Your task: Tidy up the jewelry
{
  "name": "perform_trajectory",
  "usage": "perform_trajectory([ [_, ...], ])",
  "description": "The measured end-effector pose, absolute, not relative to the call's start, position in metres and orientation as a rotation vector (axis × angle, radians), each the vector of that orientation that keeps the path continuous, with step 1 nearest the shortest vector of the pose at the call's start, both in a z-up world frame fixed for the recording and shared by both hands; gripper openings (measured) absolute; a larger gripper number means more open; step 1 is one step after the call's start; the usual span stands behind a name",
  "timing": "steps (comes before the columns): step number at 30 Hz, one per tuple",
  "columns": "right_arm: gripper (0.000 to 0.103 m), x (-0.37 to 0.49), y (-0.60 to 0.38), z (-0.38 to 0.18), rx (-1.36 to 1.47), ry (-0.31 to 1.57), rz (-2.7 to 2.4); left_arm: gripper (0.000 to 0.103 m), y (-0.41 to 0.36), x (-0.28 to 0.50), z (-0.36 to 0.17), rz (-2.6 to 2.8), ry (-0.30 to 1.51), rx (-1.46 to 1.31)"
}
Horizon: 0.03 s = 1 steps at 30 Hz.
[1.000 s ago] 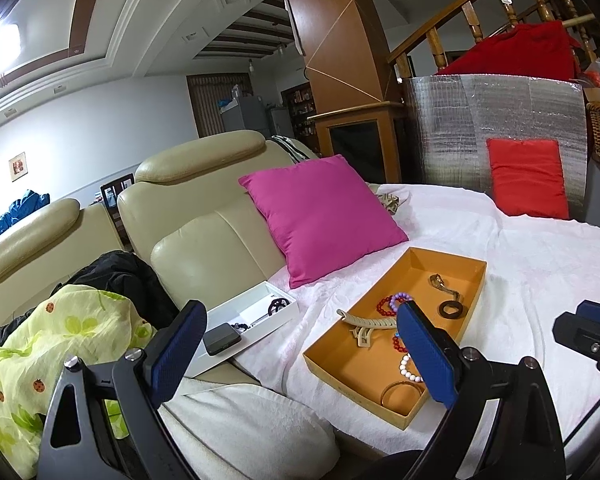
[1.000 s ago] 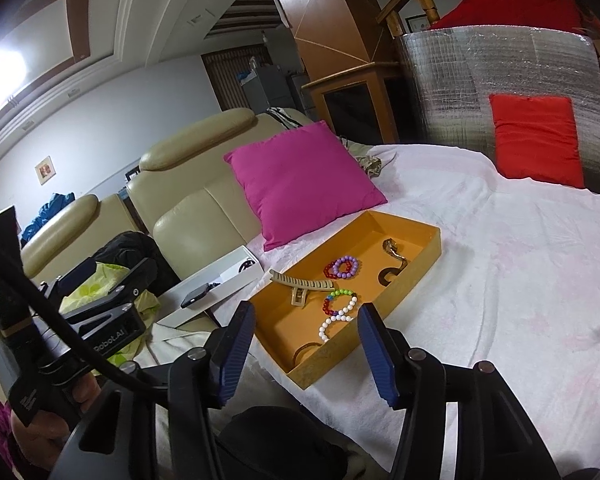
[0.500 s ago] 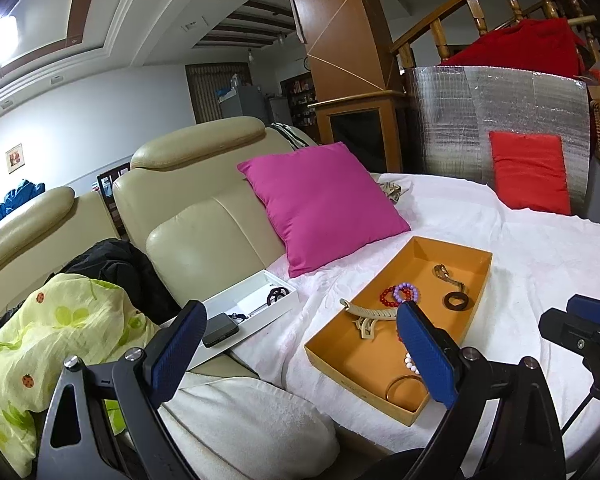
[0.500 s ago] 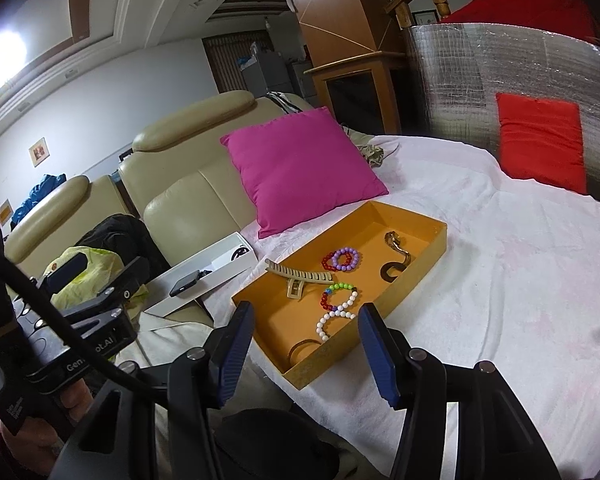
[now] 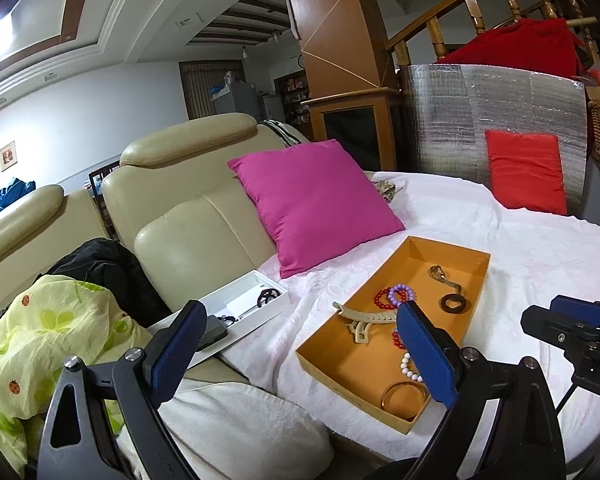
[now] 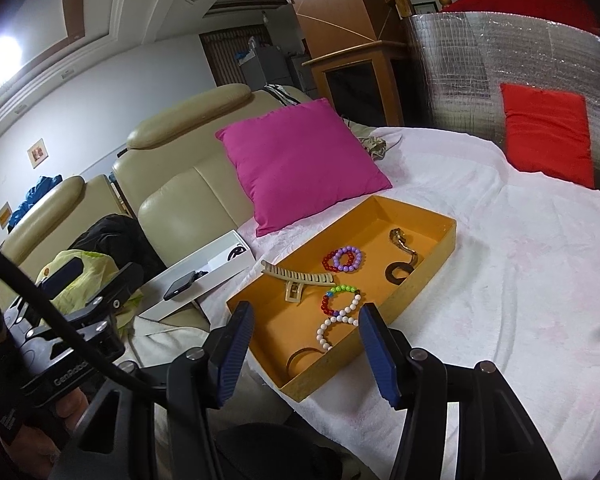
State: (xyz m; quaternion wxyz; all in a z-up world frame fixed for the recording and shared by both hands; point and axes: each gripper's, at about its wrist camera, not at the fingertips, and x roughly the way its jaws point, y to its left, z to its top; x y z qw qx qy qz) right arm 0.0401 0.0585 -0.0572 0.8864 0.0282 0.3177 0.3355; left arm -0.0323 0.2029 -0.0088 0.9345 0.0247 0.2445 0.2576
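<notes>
An orange tray (image 5: 478, 276) (image 6: 446, 240) sits on a white-covered round table. It holds a beige hair claw (image 6: 298, 278), red and purple bead bracelets (image 6: 342, 259), a multicolour and white bead string (image 6: 340, 312), a gold bangle (image 6: 302, 358), and a dark ring with a gold piece (image 6: 400, 268). A white box (image 5: 244, 304) (image 6: 208, 264) with dark items lies on the sofa to the left. My left gripper (image 5: 300, 354) is open and empty, short of the tray's near left. My right gripper (image 6: 306, 350) is open and empty, just before the tray's near end.
A pink cushion (image 5: 316, 204) leans on the beige sofa (image 5: 188, 248) behind the tray. A red cushion (image 5: 526, 176) rests against a silver foil panel at the back right. A yellow-green cloth (image 5: 40, 340) and black jacket lie on the sofa at left.
Both grippers have moved forward and a little down toward the tray, which now looks larger and nearer. Both stay open and empty. Nothing in the tray has moved.
</notes>
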Motion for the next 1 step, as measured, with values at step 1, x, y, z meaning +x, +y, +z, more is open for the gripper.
perform_trajectory([
  [1, 0.058, 0.0417, 0.0567, -0.0575, 0.064, 0.661, 0.695, 0.096, 0.1978, -0.0278, -0.0076, 0.507, 0.502, 0.057],
])
